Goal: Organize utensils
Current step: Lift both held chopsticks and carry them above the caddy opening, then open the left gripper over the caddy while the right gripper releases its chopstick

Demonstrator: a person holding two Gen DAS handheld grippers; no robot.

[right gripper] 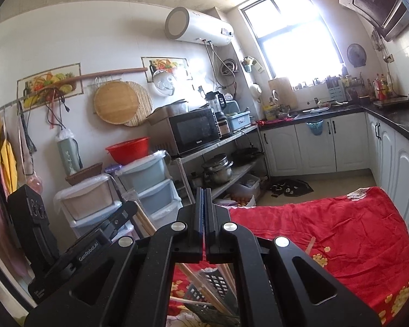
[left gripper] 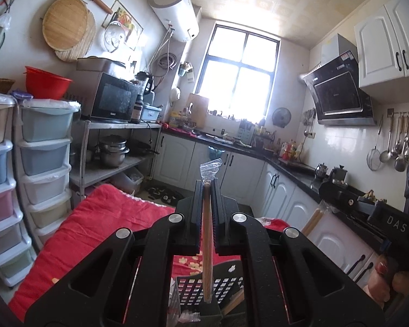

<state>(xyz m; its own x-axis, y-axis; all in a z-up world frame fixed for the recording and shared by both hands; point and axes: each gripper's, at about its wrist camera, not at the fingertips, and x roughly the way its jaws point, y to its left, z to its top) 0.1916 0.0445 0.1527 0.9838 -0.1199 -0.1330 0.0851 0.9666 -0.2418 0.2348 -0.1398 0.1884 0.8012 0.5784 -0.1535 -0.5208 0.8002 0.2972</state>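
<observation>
Black perforated basket (right gripper: pixel 218 286) holds wooden chopsticks (right gripper: pixel 204 288) on red cloth (right gripper: pixel 327 231).

Sat at lower centre: perforated basket (left gripper: pixel 201 286) on quilt (left gripper: pixel 95 231), chopsticks (right gripper: pixel 204 288) inside; drawer towers (left gripper: pixel 43 163) stood left.

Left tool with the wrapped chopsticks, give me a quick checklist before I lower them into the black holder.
1. Left tool shut on the wrapped chopsticks: ok.
2. Chopsticks roughly upright, lower end above the black holder: ok.
3. Holder has room: cannot tell, several chopsticks already in it and the opening is partly hidden.
4. Right tool shut and holding nothing: ok.
5. Right tool clear of the holder: cannot tell, it hangs just above it.
6. Holder steady on the red cloth: cannot tell.
</observation>
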